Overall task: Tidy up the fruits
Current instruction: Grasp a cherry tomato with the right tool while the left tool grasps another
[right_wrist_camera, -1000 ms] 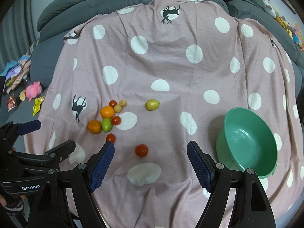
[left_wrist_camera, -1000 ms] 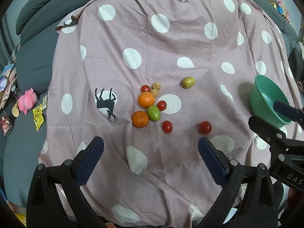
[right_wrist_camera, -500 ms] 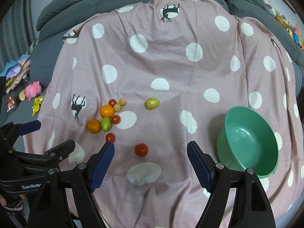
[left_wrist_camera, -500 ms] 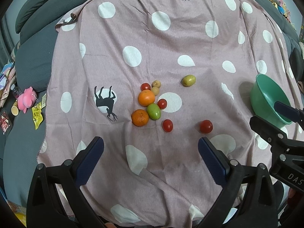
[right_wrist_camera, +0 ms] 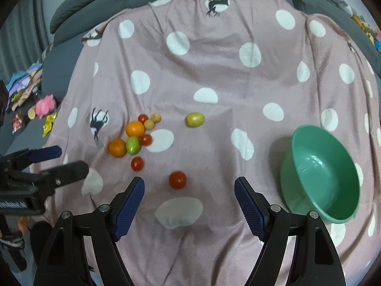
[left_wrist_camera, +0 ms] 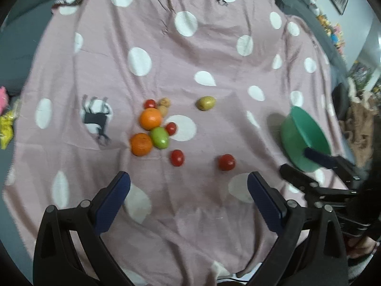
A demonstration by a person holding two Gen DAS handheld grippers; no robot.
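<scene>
Fruits lie on a pink polka-dot cloth [left_wrist_camera: 214,54]: two oranges [left_wrist_camera: 150,118] [left_wrist_camera: 141,144], a green fruit [left_wrist_camera: 160,137], small red tomatoes [left_wrist_camera: 177,157], a larger red tomato [left_wrist_camera: 226,162] [right_wrist_camera: 177,179], a yellow-green fruit [left_wrist_camera: 205,103] [right_wrist_camera: 194,119] and two small tan fruits [left_wrist_camera: 164,102]. A green bowl [right_wrist_camera: 321,174] [left_wrist_camera: 302,138] stands empty at the right. My left gripper [left_wrist_camera: 189,190] is open, just short of the cluster. My right gripper [right_wrist_camera: 189,190] is open, with the larger tomato just ahead of its fingertips.
The cloth covers a grey sofa [right_wrist_camera: 100,2]. A pink plush toy [right_wrist_camera: 46,103] and snack packets [right_wrist_camera: 48,124] lie off the cloth's left edge. Each gripper shows at the edge of the other's view.
Both grippers have moved forward and lower toward the fruits, which now look larger. The left view has swung a little to the right. No fruit has moved.
</scene>
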